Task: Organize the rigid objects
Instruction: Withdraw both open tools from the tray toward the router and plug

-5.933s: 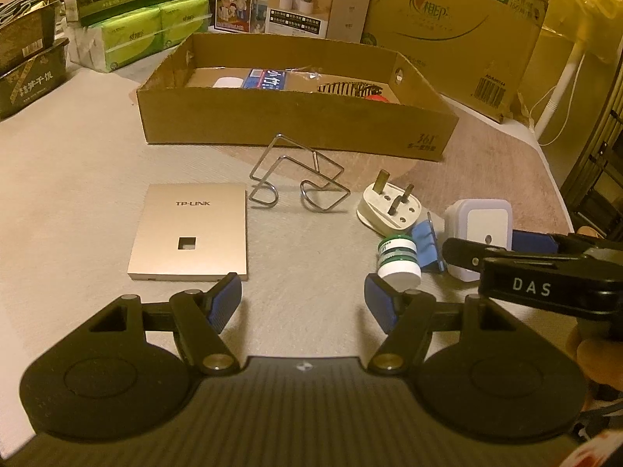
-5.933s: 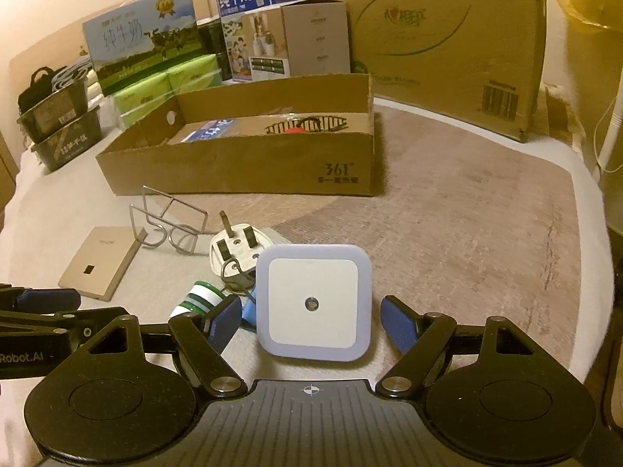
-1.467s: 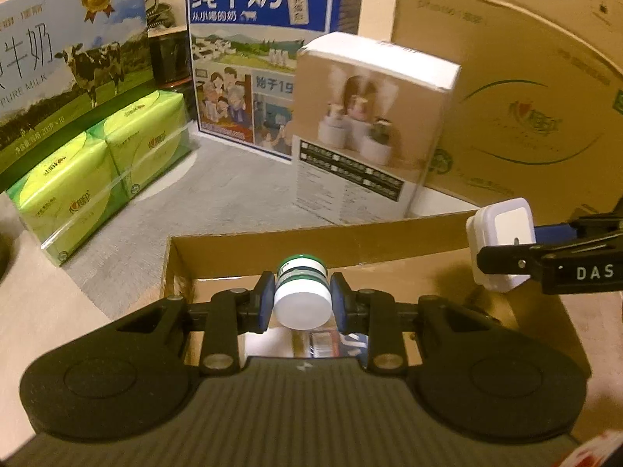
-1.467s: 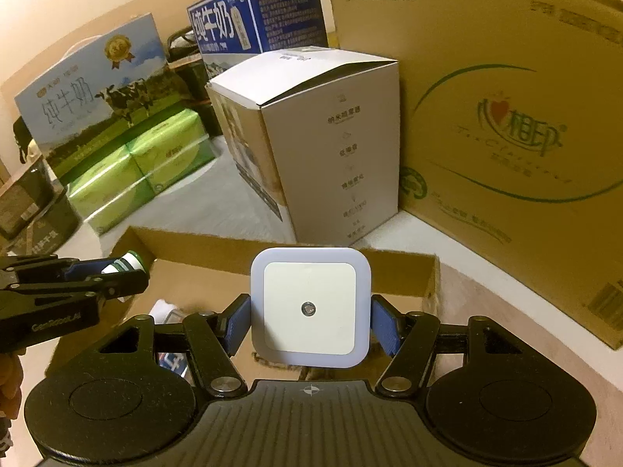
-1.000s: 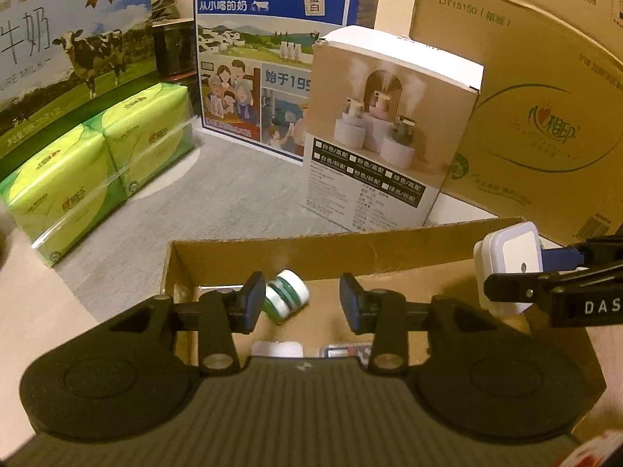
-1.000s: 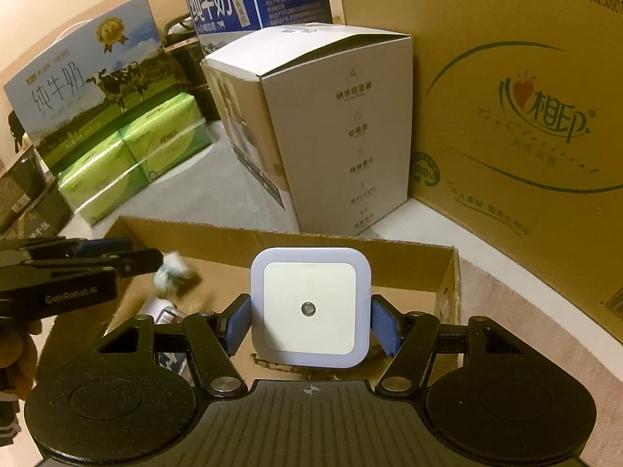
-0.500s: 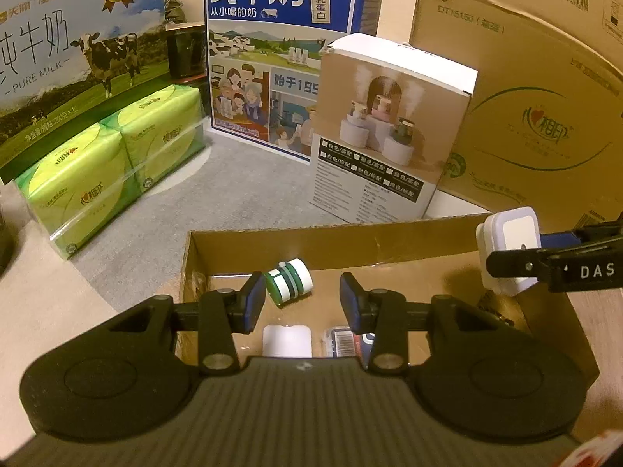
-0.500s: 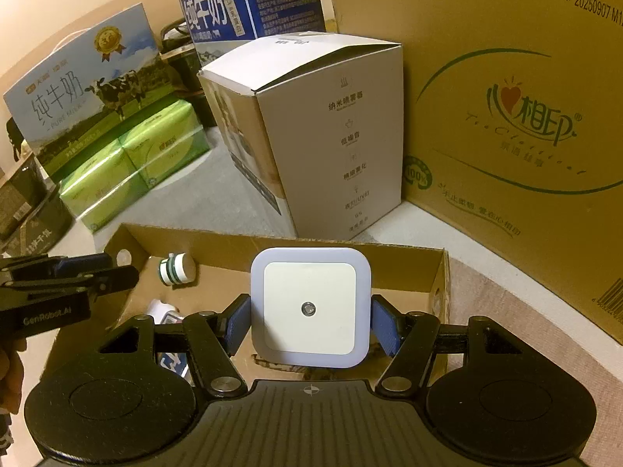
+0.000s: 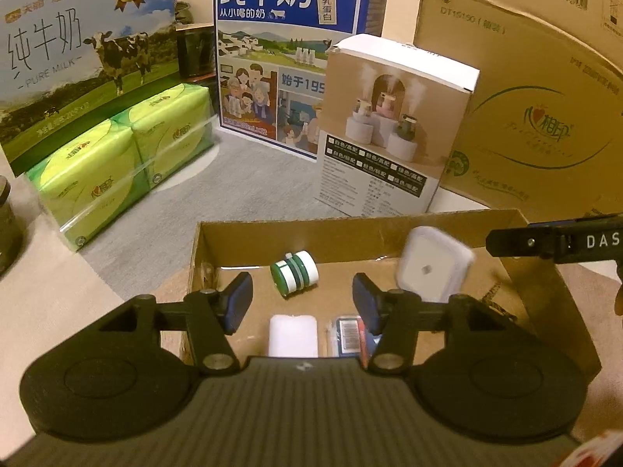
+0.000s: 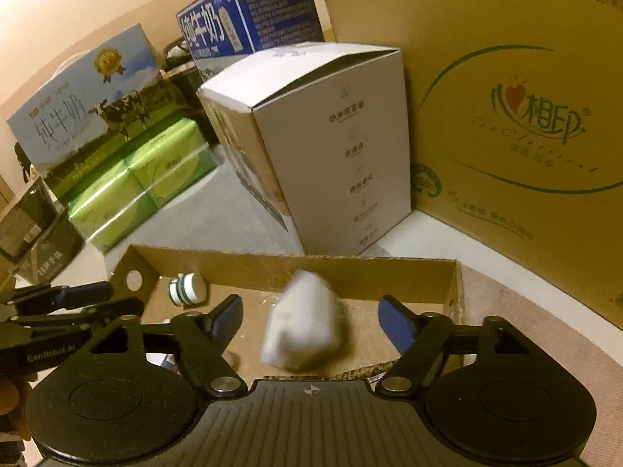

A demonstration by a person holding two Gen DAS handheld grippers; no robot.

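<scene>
Hovering over cardboard box (image 10: 451,292): right gripper (image 10: 309,325) spread wide, blurred white night light (image 10: 301,327) free between fingers, directly below-ahead. Left gripper (image 9: 300,299) also open, empty; green-white bottle (image 9: 294,272) lying inside box.

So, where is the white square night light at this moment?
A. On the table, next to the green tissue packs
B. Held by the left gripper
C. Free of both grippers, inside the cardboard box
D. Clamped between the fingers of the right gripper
C: the right gripper stands open and the night light, blurred, is between its spread fingers without touching them, over the floor of the cardboard box; the left gripper is open too.
</scene>
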